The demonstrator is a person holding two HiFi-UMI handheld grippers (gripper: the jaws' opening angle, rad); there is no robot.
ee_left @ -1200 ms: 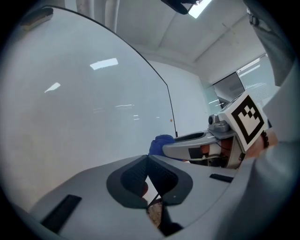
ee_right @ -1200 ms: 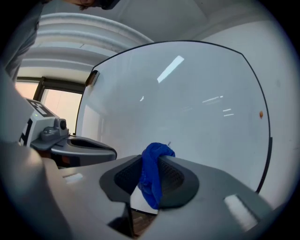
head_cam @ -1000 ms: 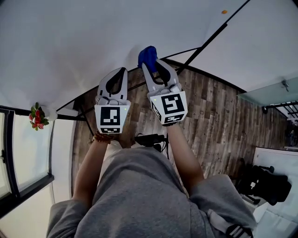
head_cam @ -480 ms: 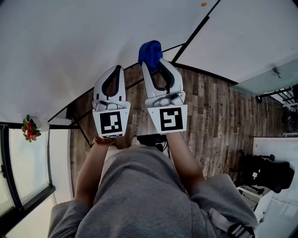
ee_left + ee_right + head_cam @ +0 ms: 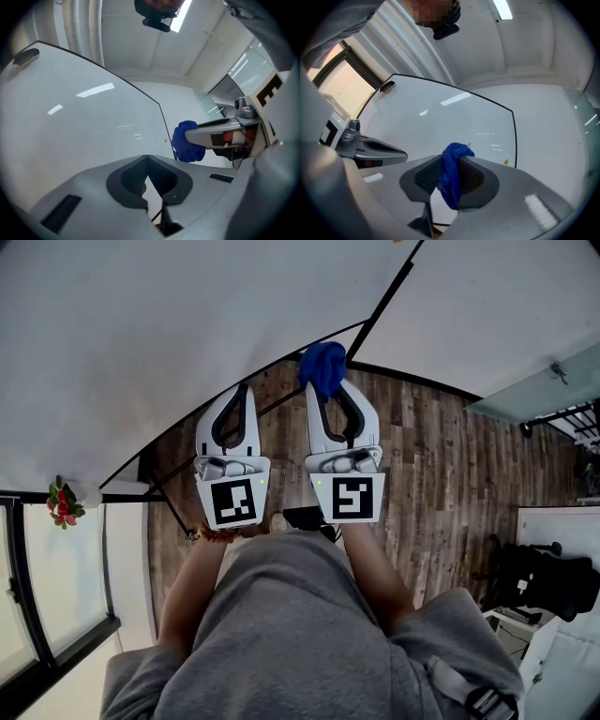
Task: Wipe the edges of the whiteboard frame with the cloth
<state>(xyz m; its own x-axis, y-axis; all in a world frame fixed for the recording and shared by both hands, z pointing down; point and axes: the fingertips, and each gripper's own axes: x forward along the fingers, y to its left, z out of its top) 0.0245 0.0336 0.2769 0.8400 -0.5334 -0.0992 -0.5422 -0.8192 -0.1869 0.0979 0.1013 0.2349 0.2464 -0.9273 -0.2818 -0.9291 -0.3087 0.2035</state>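
Right gripper view shows the cloth (image 5: 451,180), blue and bunched, pinched between the closed jaws of the right gripper (image 5: 450,161). A soft lump stands out past the tips and a tail hangs below. It looks light and limp, so I judge it will fold and drag on the frame rather than slide stiffly. The hold in the middle of the bunch seems secure, and the free lump is the part to press on the edge.

In the head view the cloth sits by the lower corner of the whiteboard (image 5: 187,334), where the thin black frame (image 5: 380,310) turns. Whether it touches the frame I cannot tell.

Both forearms are stretched forward, side by side, and the grippers point to the board. The left gripper (image 5: 246,390) is just beside the right one, and its jaws are closed together with nothing between them.
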